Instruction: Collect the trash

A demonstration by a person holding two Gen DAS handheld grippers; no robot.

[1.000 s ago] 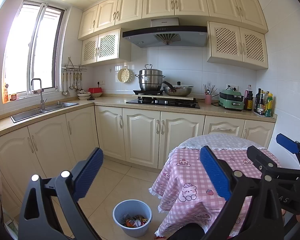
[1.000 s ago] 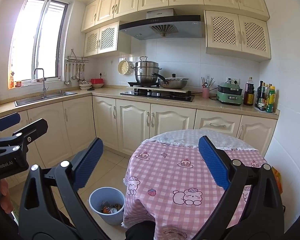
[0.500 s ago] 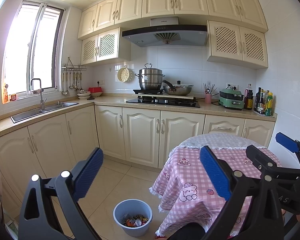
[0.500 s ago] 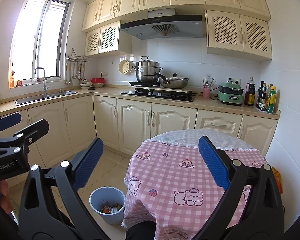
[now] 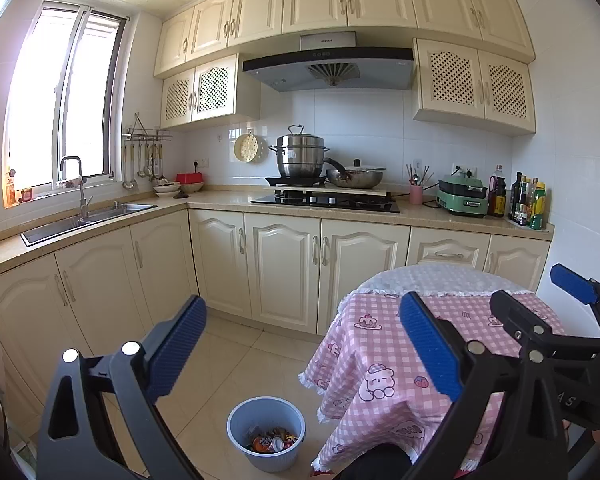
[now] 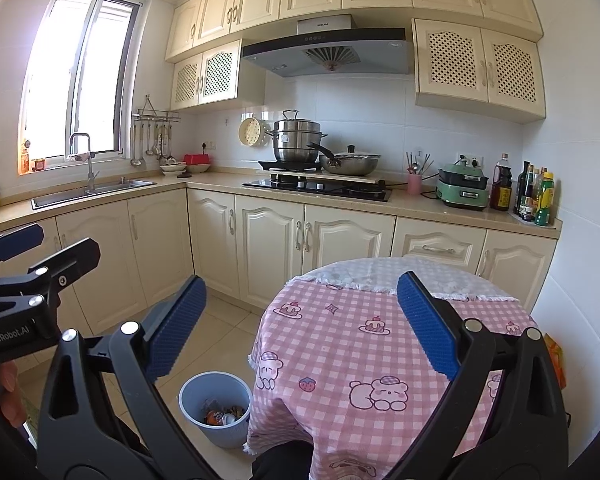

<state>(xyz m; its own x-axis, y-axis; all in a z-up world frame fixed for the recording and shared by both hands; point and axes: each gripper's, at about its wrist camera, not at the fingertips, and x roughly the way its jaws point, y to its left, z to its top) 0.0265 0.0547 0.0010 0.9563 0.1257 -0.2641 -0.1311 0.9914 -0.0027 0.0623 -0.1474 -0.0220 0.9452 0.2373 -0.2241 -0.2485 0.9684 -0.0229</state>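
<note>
Left wrist view. The left gripper point(image 5: 302, 338) is held above the floor with its jaws spread wide and nothing between them. The blue pads point(image 5: 176, 354) face each other across the gap. Below and between them, a blue bin point(image 5: 266, 434) stands on the tiled floor point(image 5: 228, 364), just beside the hanging edge of the pink checked tablecloth point(image 5: 364, 364). The bin contains trash point(image 5: 274, 442): mixed wrappers and what appears to be a can. The right gripper point(image 5: 540, 296) enters from the right edge, over the round table; its jaws are apart and empty. In the background, a worktop point(image 5: 220, 198) carries a sink point(image 5: 88, 218), a hob with a steel pot point(image 5: 299, 158) and a pan point(image 5: 356, 176), and a green appliance point(image 5: 462, 196).

Right wrist view. The right gripper point(image 6: 302, 314) is held over the near edge of the table, jaws wide open, gripping nothing. The tablecloth point(image 6: 340, 340) fills the area between and below the pads. The bin point(image 6: 216, 408) stands on the floor to the left of the table, touching or nearly touching the cloth's fringe; the trash point(image 6: 222, 414) lies at its bottom. The left gripper point(image 6: 50, 240) appears at the left edge, jaws apart and empty. Bottles point(image 6: 534, 196) stand at the right end of the worktop.
</note>
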